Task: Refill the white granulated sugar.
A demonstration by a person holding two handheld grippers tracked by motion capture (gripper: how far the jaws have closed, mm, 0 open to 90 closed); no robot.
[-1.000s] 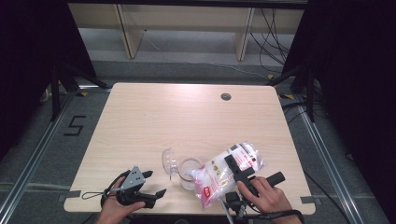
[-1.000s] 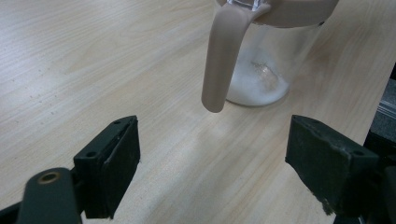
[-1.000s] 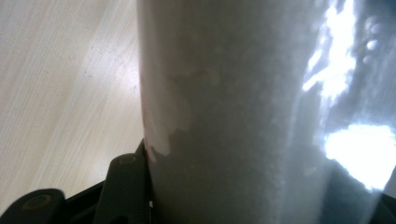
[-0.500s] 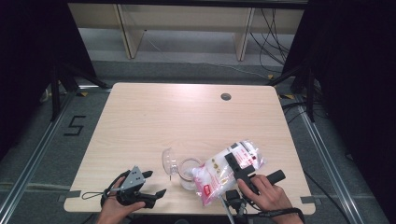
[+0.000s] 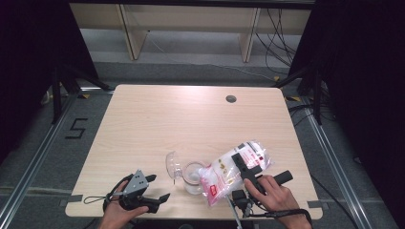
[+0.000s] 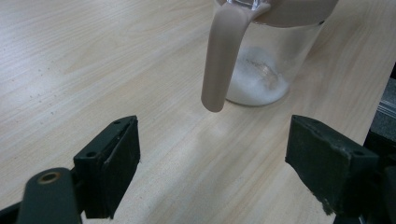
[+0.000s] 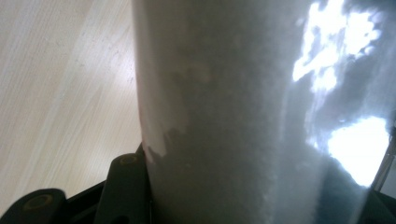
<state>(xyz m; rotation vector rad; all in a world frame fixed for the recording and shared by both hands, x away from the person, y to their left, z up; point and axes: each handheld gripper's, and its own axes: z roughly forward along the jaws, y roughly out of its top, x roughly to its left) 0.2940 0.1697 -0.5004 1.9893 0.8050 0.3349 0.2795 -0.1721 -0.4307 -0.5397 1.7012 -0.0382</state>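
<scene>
While the right gripper (image 5: 247, 168) clamps the clear bag (image 5: 234, 171) of white granules, tipped with its low end at the jar's rim, the step looks like pouring into the glass jar (image 5: 193, 177). Jar sits near the table's (image 5: 191, 119) front edge, hinged lid (image 5: 173, 164) flipped open on its left, a thin white layer at the bottom. Left gripper (image 5: 152, 189) rests left of the jar, jaws wide apart, holding nothing. Next likely: tilt the bag further, keep its mouth over the jar; left could steady the jar.
</scene>
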